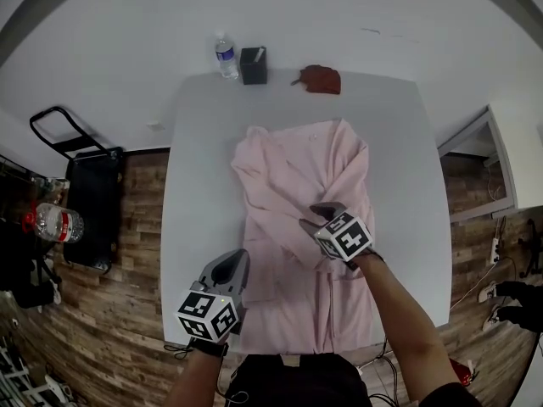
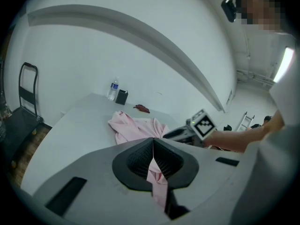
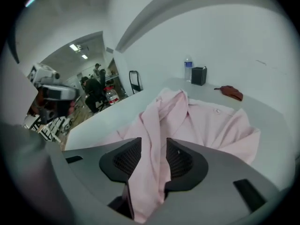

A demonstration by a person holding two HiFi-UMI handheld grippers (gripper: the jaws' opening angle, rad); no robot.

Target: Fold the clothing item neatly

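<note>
Illumination is bright, even and diffuse, delivered from overhead. The white table (image 1: 195,142) returns it without glare. The pale wall (image 2: 93,55) reads flat grey-white. Shadows are soft, and only faint ones sit in the folds of the pink garment (image 1: 297,193). In the left gripper view a strip light (image 2: 285,64) at far right is blown out. In the right gripper view, ceiling lights (image 3: 75,47) burn bright in the room beyond. All three views show strong barrel distortion, bent straight edges and dark corners. The surfaces nearest each gripper-view lens are out of focus.
</note>
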